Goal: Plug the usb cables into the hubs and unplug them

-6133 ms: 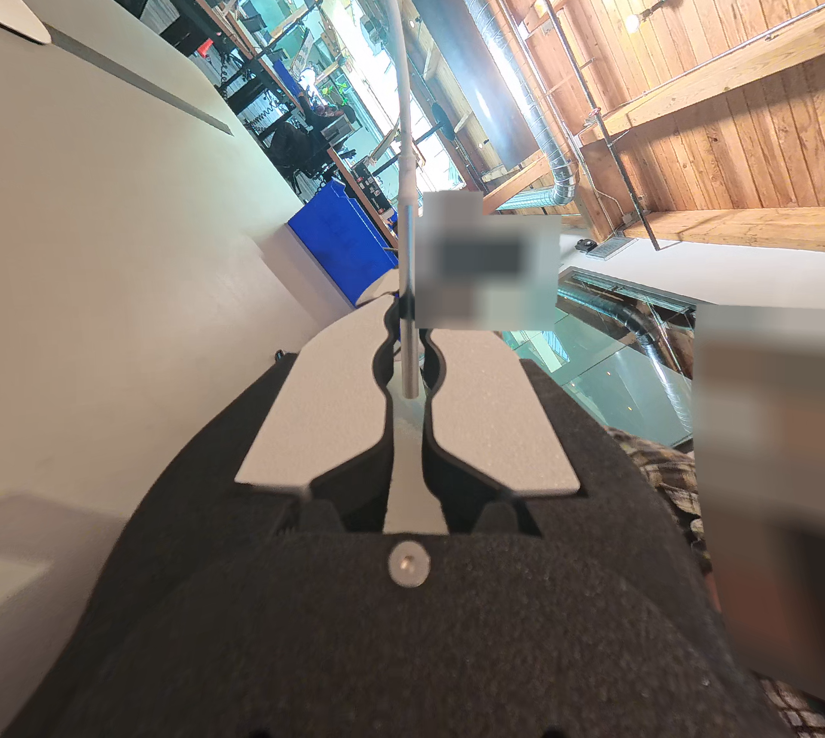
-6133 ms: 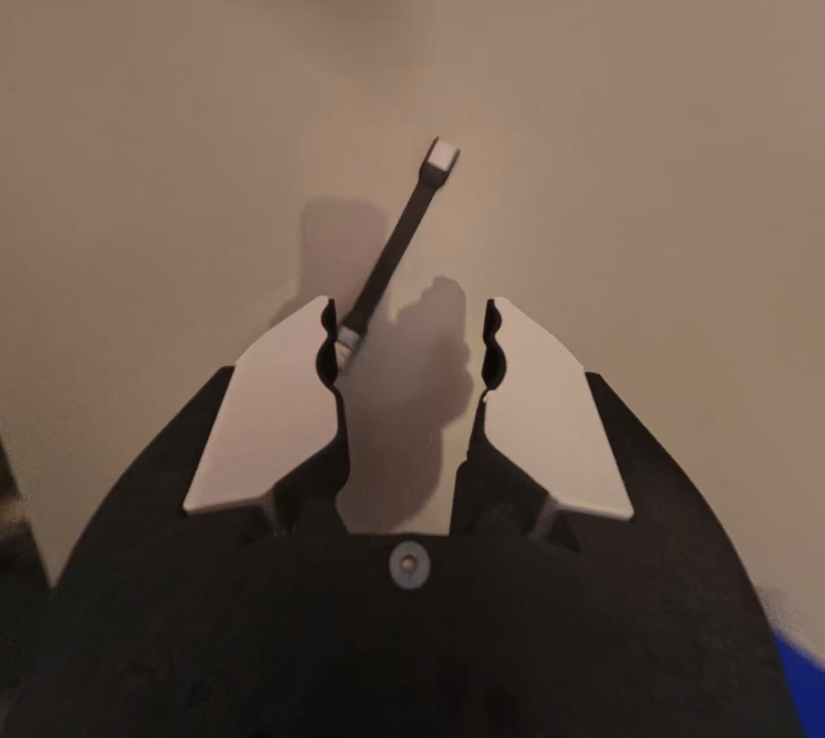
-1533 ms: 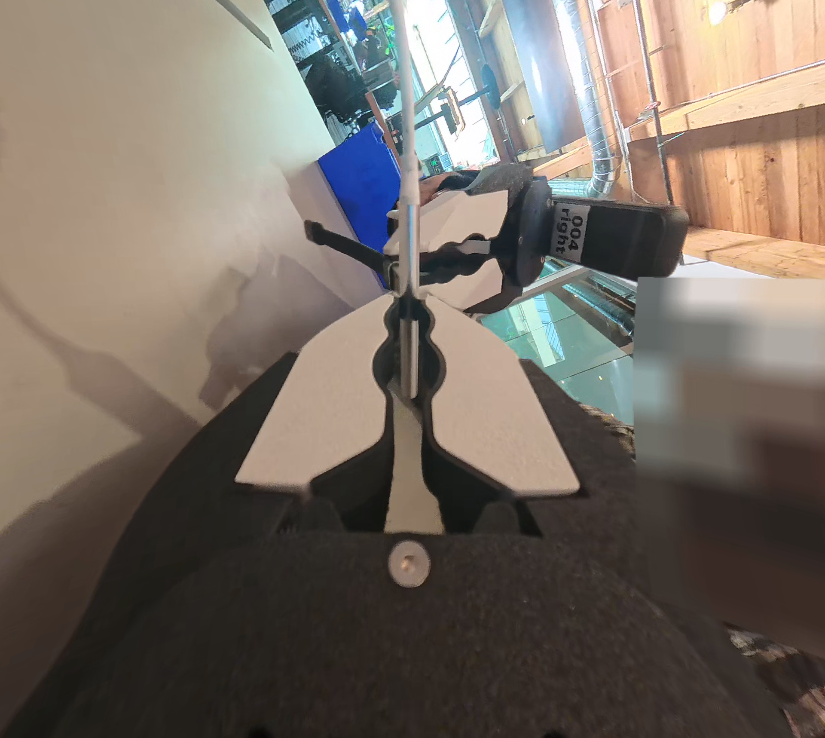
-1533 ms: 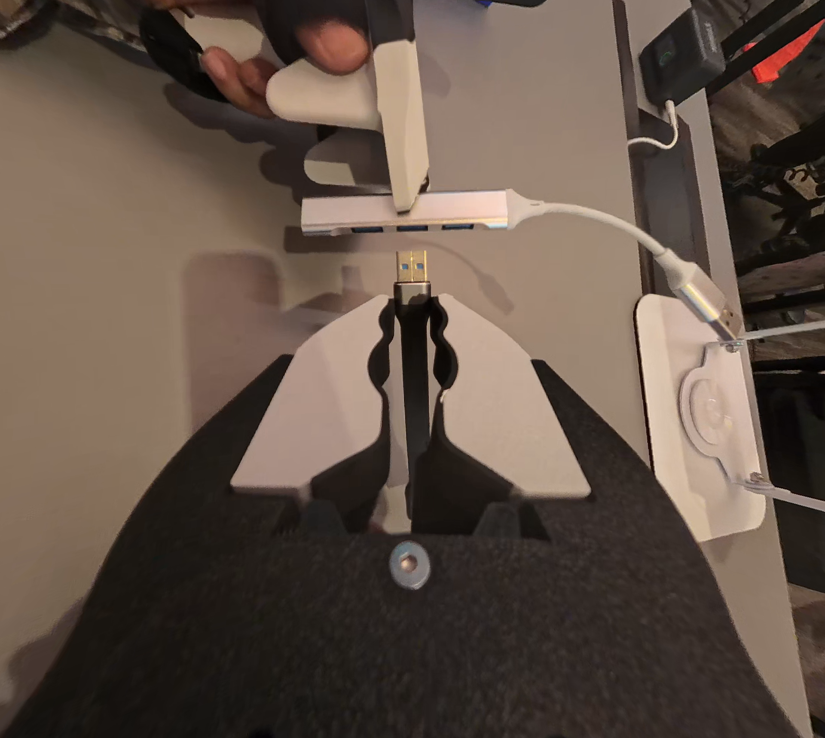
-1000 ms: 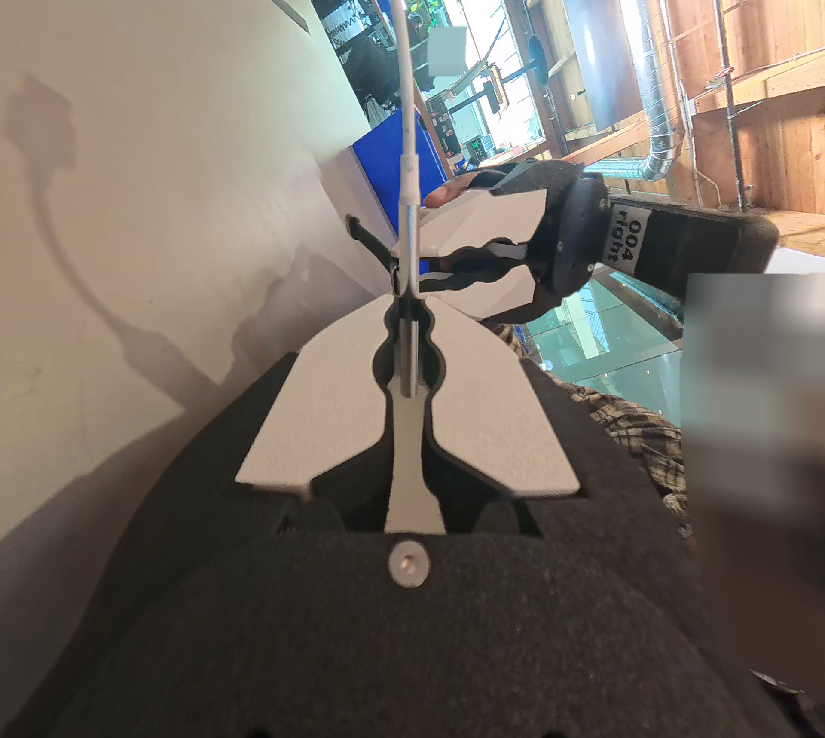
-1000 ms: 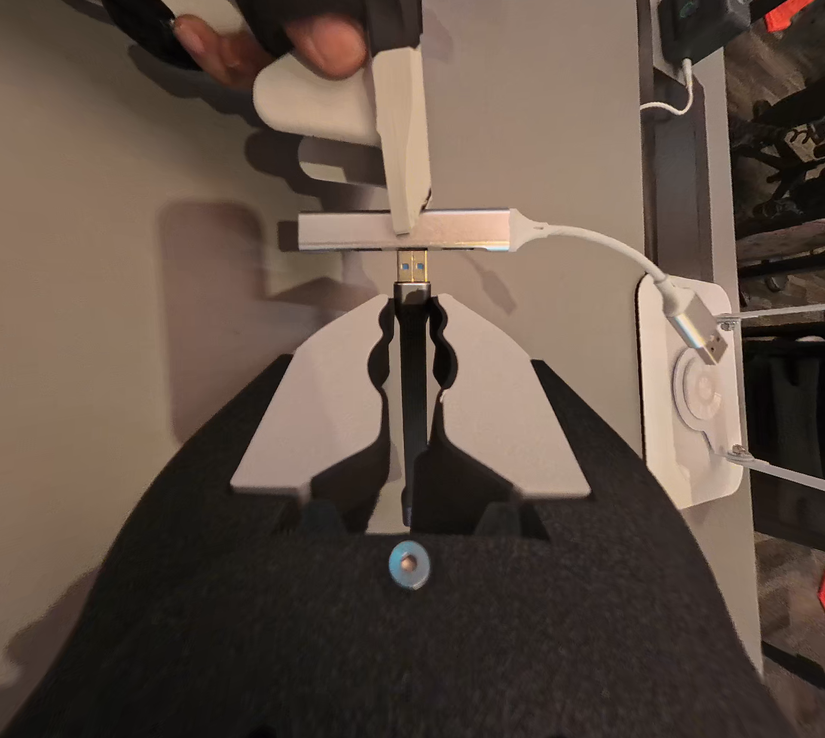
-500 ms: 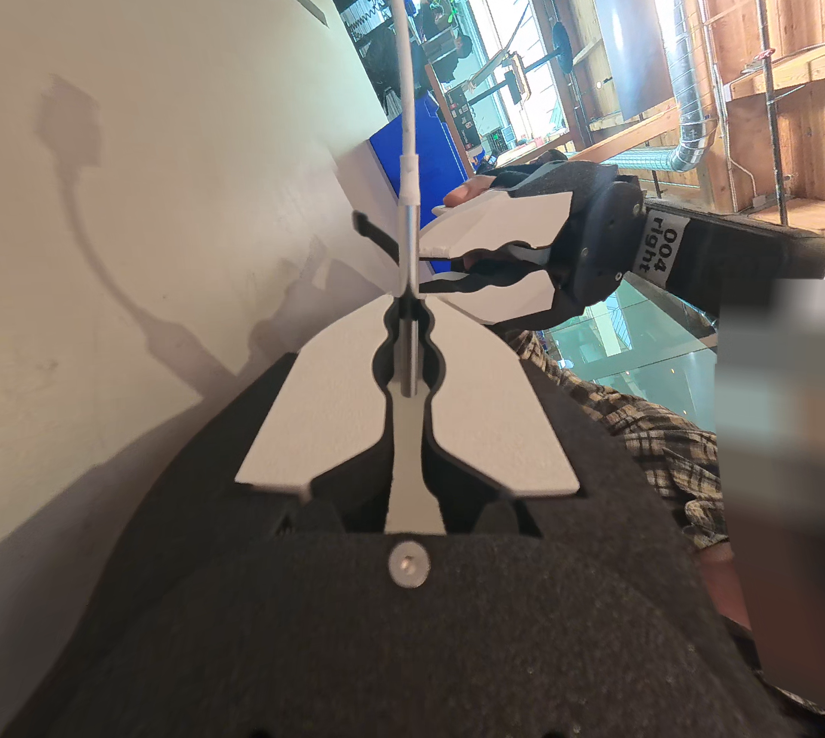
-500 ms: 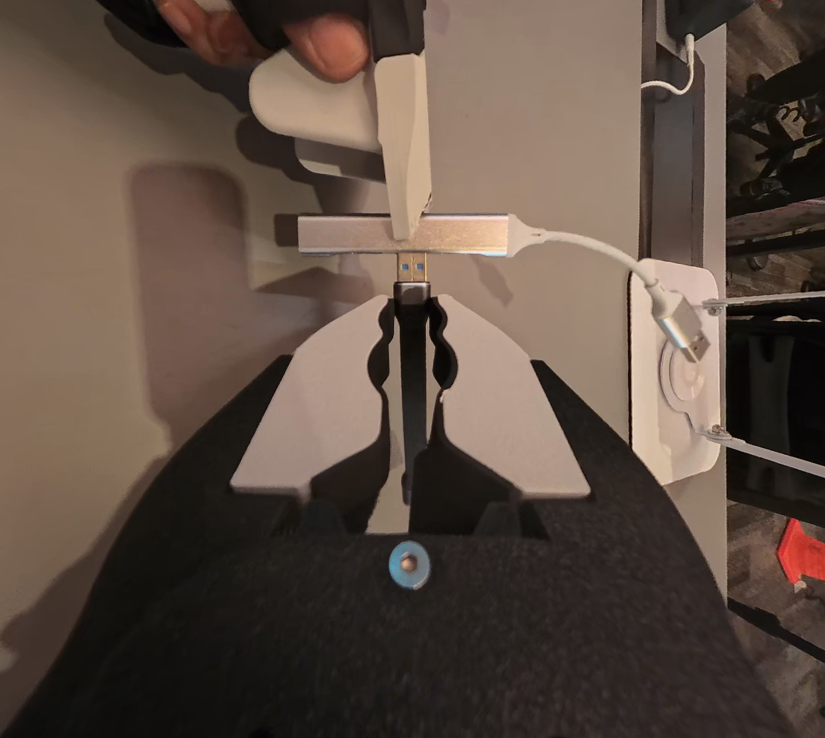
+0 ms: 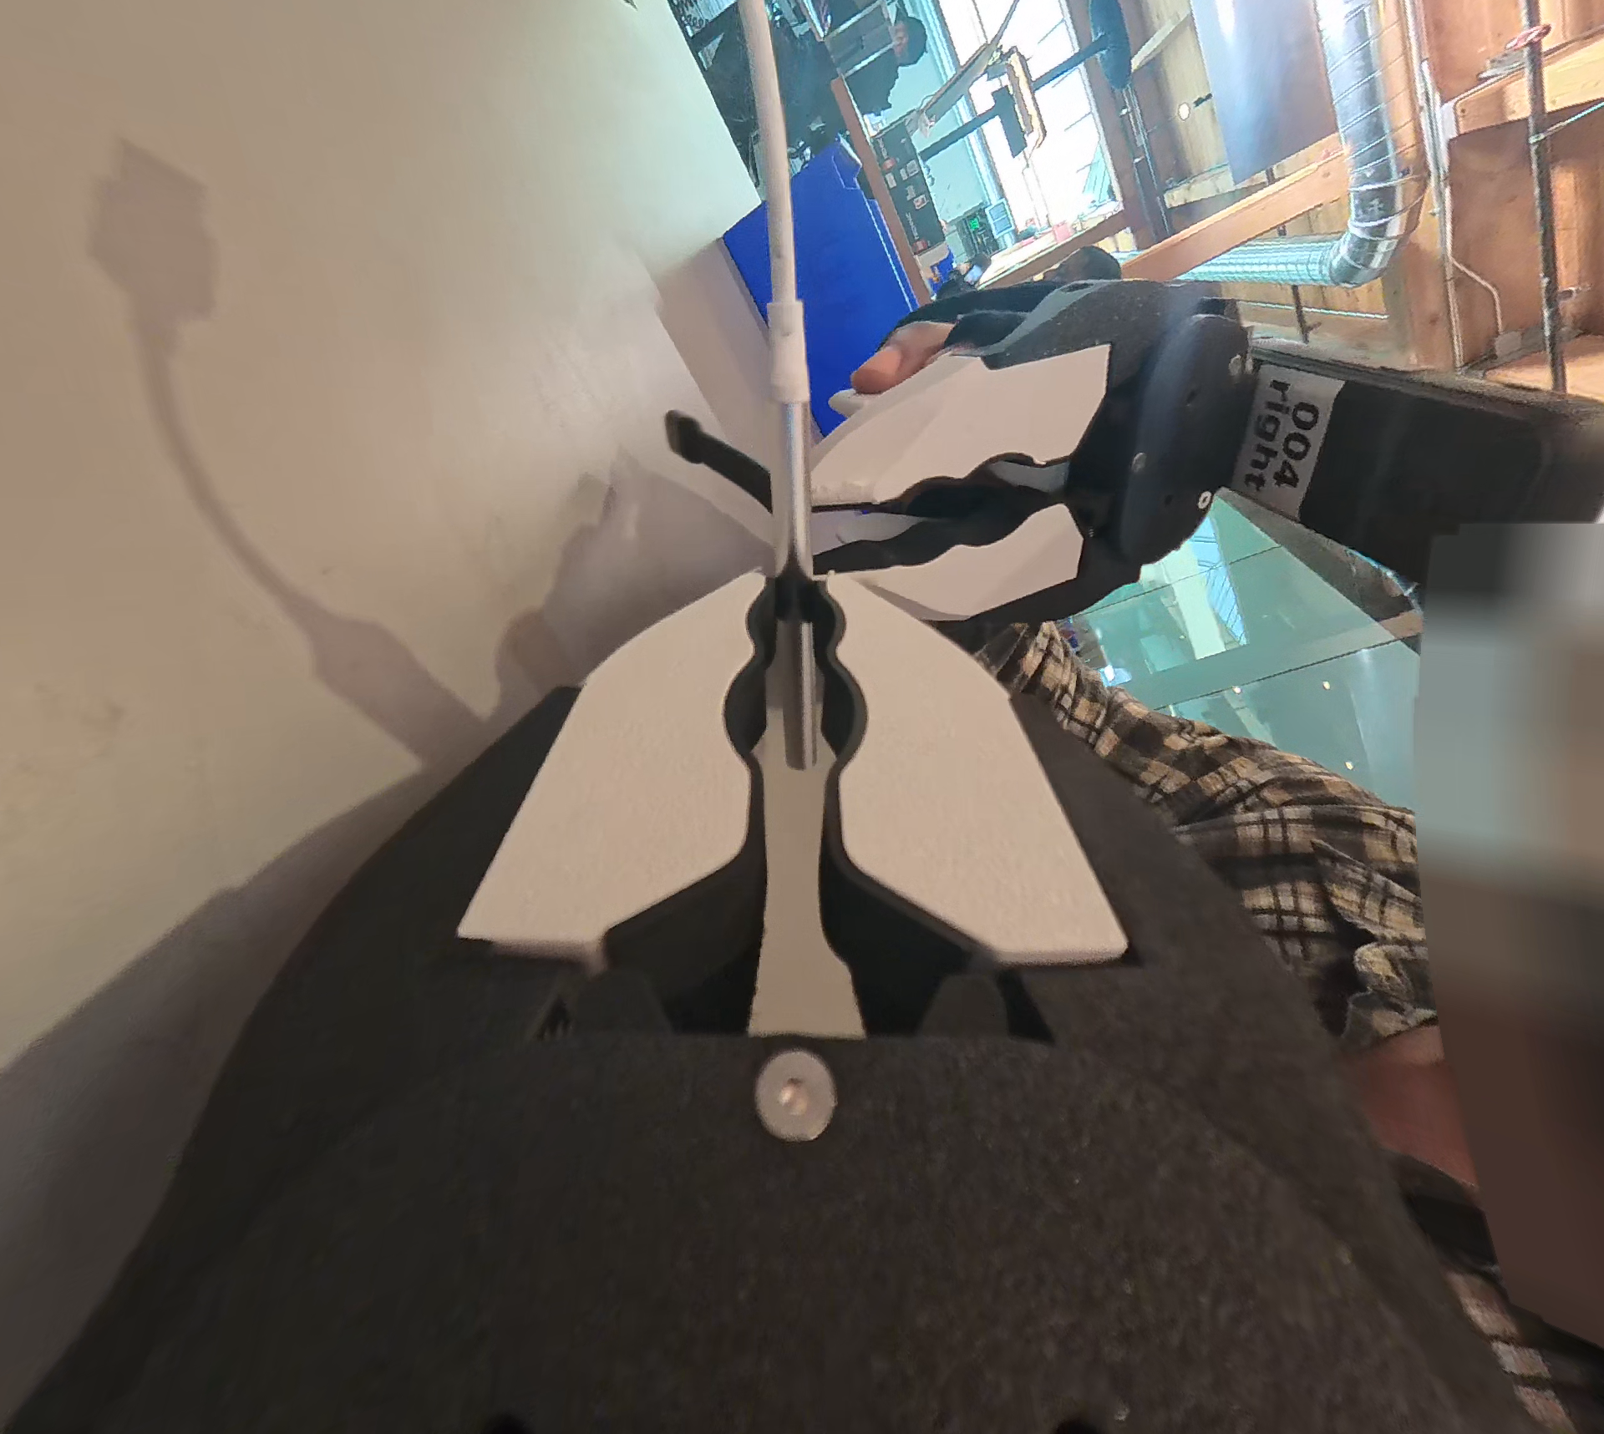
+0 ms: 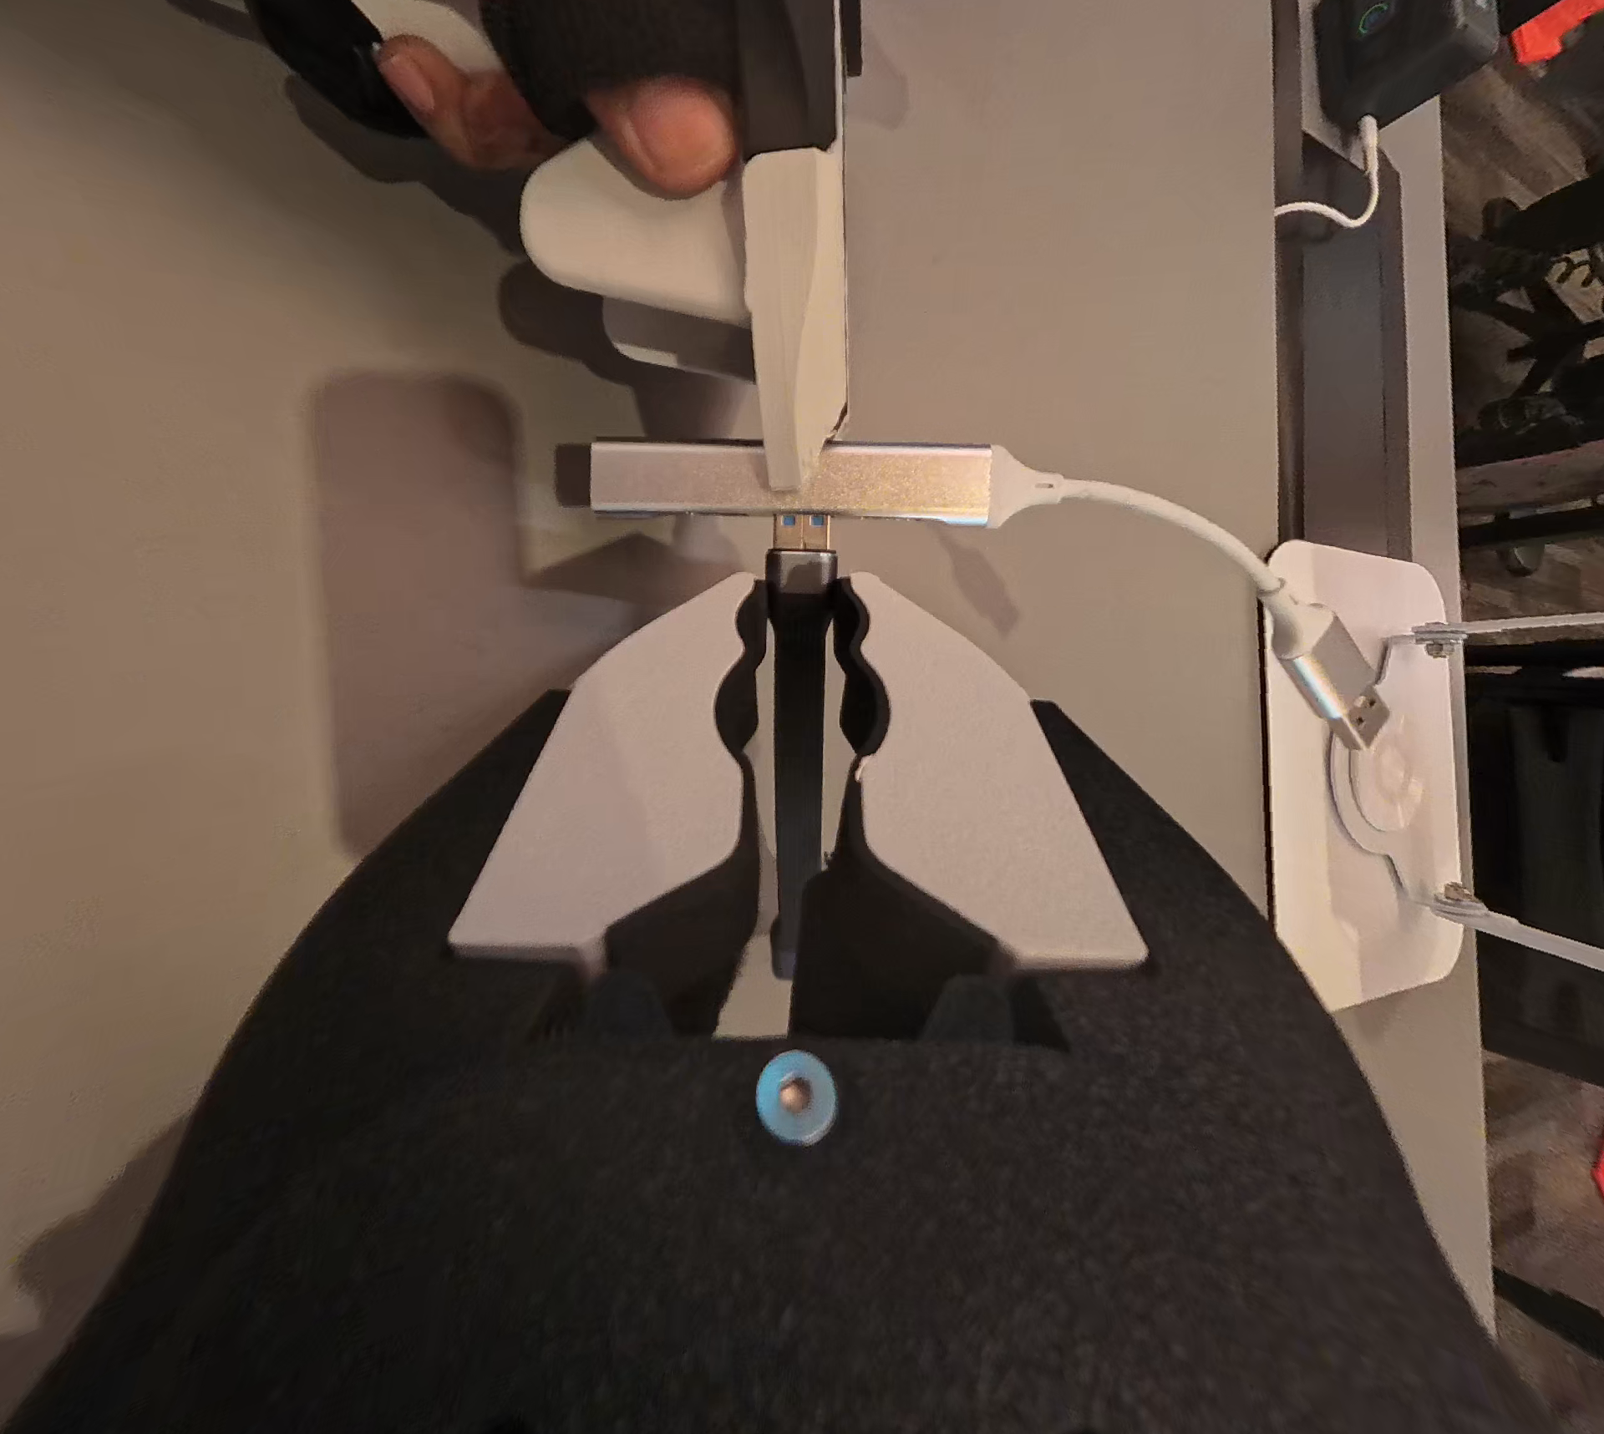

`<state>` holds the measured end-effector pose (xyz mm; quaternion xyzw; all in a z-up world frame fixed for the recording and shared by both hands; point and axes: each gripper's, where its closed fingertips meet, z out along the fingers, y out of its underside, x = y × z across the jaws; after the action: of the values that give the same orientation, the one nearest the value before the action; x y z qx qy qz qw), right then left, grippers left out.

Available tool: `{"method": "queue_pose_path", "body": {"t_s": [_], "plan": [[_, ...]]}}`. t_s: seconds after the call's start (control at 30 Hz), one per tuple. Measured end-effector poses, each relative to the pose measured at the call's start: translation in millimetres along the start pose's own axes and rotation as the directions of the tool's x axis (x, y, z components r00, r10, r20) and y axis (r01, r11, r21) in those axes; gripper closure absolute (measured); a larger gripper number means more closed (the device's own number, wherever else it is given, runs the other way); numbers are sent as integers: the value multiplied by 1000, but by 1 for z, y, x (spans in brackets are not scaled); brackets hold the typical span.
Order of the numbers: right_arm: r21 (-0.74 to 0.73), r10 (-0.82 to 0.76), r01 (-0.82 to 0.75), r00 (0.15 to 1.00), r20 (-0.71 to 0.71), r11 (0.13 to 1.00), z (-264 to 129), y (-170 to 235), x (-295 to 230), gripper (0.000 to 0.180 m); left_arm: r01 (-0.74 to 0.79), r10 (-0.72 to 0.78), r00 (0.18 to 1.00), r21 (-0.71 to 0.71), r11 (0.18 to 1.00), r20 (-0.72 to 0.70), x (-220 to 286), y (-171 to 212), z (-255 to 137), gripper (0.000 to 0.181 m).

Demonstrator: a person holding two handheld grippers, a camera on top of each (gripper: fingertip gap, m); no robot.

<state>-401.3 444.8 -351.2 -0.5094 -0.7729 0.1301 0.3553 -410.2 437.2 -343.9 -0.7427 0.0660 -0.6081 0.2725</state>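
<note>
My left gripper is shut on a slim silver usb hub, seen edge-on, held in the air. The hub's white cable runs upward. In the right wrist view the hub lies crosswise, pinched by the left gripper's white finger. My right gripper is shut on a flat black usb cable. Its gold plug points at the hub's port side, its tip hidden under the hub's edge. The right gripper also shows in the left wrist view, with the cable's free end sticking out.
The hub's white pigtail ends in a loose silver plug over a white mount at the grey table's right edge. A black device sits at the far corner. A blue bin stands beyond. A hand holds the left gripper. The tips of both grippers are at nearly the same place. My right gripper's tips are some 35 cm from the white mount.
The right gripper, first open over the black cable on the table, picked it up. In the last second it moved the plug up to the hub, closing the gap.
</note>
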Motion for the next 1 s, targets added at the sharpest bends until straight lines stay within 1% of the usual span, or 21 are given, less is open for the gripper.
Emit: {"method": "queue_pose_path", "body": {"t_s": [0.17, 0.37, 0.5, 0.73, 0.83, 1.0], "plan": [[4, -24, 24, 1000, -14, 1000, 1, -2, -1, 166, -12, 12, 1000, -16, 1000, 13, -1, 1, -1, 174], [-37, -79, 80, 997, 14, 996, 5, 3, -9, 166, -32, 35, 999, -81, 996, 36, -5, 9, 1, 174], [3, -64, 63, 998, 20, 998, 4, -1, -9, 167, -35, 37, 999, -101, 994, 21, -3, 9, -1, 174], [-54, -95, 97, 995, 33, 994, 11, 4, -16, 167, -26, 33, 998, -139, 990, 54, -11, 16, 3, 175], [-27, -68, 69, 997, 21, 997, 10, -1, -14, 167, -34, 40, 998, -127, 991, 44, -8, 13, 1, 175], [-36, -64, 64, 998, 18, 997, 14, 0, -15, 167, -42, 52, 996, -151, 988, 66, -12, 15, 1, 175]]}}
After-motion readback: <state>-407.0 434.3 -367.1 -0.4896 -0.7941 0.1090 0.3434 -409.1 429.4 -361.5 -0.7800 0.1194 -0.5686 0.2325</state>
